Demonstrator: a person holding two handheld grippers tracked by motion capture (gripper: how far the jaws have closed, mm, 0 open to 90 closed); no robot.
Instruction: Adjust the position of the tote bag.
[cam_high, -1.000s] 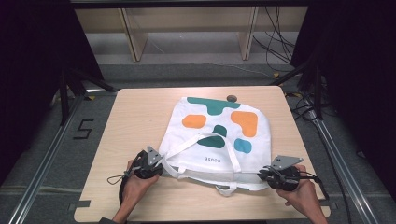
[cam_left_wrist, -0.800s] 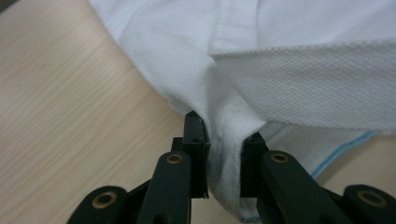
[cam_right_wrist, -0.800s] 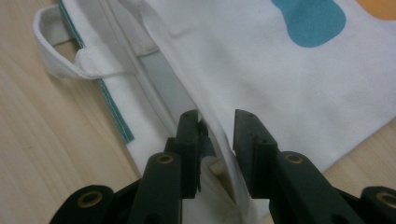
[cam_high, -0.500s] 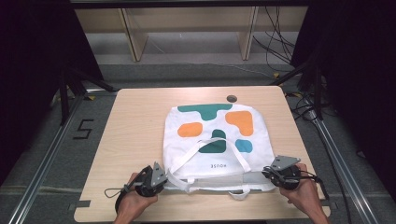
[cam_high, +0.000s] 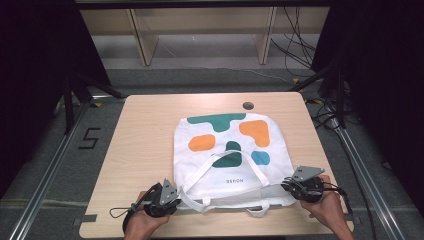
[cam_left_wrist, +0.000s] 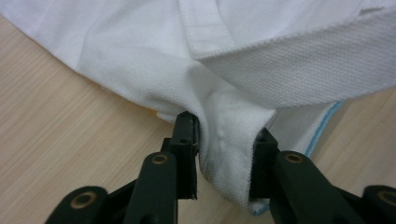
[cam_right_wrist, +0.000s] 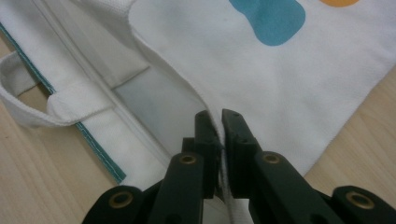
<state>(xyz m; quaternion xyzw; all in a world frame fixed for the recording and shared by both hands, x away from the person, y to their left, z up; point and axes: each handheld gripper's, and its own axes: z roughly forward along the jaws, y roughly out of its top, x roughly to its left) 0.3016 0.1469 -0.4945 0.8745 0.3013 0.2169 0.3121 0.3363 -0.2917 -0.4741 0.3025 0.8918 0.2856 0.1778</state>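
**Both grippers held the near edge of the bag**

Nearest me, at the table's six o'clock edge, the person's two hands held the grippers low over the wood. The left gripper (cam_high: 172, 196), at about seven o'clock, had a bunched fold of the bag's white corner between its jaws; they had just been opening a little, yet the cloth sat wedged against both pads, so I took it as gripped, if loosely. The right gripper (cam_high: 290, 186), at about five o'clock, had its jaws nearly together, pinched on the thin top hem at the other corner.

Between them lay the tote bag (cam_high: 230, 155), flat on the table (cam_high: 145, 125) and a little toward its near half, mouth toward the person. One white strap (cam_high: 227, 159) arched up over the printed face; another strap looped out past the near hem. Orange, teal and blue blotches marked the cloth further out. Beyond it, at twelve o'clock, a small dark hole (cam_high: 247, 105) sat in the tabletop.

To my eye the step was spreading or positioning the bag by its mouth corners. The next move would call for a firm left hold and both hands moving together, so the cloth stayed taut and unwrinkled.
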